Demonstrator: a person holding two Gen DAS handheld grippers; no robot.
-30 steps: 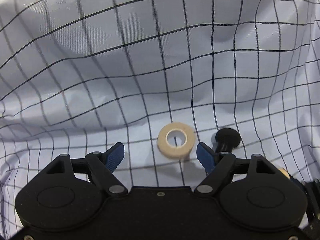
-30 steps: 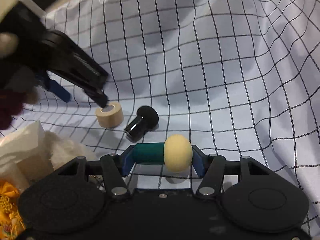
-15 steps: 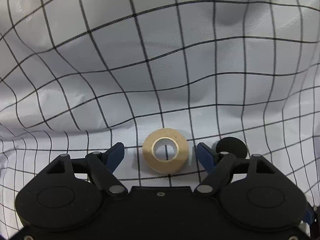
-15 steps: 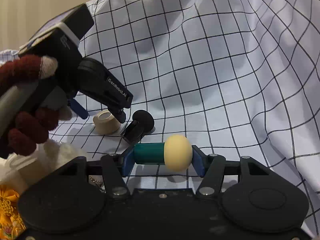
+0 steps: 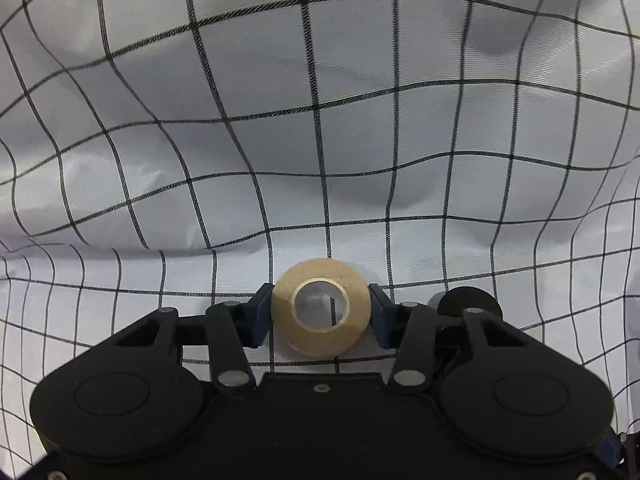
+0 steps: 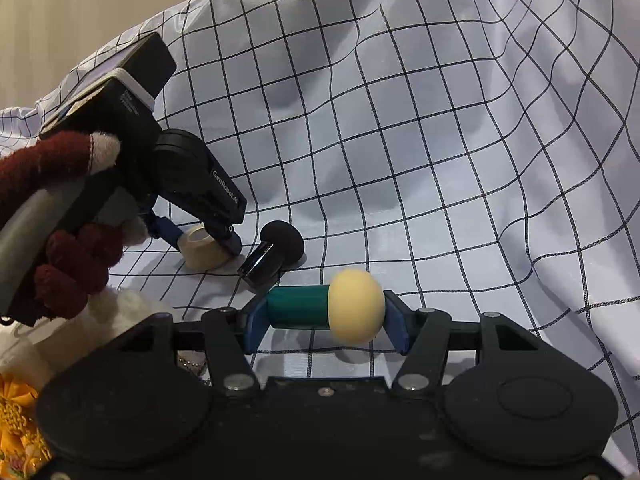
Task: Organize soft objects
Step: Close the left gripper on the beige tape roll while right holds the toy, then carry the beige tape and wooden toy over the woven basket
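Tape roll (image 5: 320, 312) clamped between left jaws

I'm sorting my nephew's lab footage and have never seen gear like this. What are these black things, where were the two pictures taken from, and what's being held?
There is no robot here: a person holds a two-finger clamp in each hand, and each clamp carries a wide-angle camera looking along its fingers. The black shape at the bottom of each picture is that clamp's own body.

The left camera shows the left gripper with its blue pads closed on a beige tape roll that lies on the checked cloth.

The right camera shows the right gripper holding a green cylinder with a cream foam head. Further back you see the gloved hand with the left clamp, and a black foam-capped piece lying beside the roll.
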